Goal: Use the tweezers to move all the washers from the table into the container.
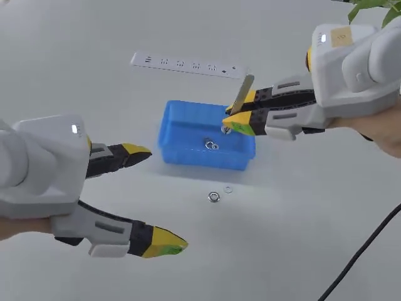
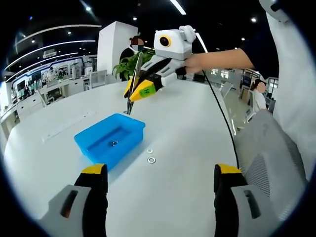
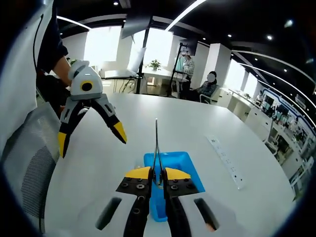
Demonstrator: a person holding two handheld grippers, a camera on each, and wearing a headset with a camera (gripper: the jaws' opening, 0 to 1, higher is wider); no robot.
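A blue container (image 1: 200, 157) sits mid-table with a couple of washers (image 1: 212, 145) inside. Two more washers (image 1: 213, 197) (image 1: 228, 189) lie on the table just in front of it. My right gripper (image 1: 237, 122) is shut on metal tweezers (image 1: 242, 93), whose lower tips hang over the container's far right corner. What the tips hold is too small to tell. My left gripper (image 1: 156, 197) hovers open and empty, left of the loose washers. The left gripper view shows the container (image 2: 126, 148), loose washers (image 2: 151, 160) and tweezers (image 2: 134, 84). The right gripper view shows the tweezers (image 3: 156, 140) above the container (image 3: 178, 160).
A white power strip (image 1: 188, 65) lies behind the container. A black cable (image 1: 360, 254) runs across the table's right front. Plant leaves (image 1: 369, 7) show at the far right. White tabletop lies open around the container.
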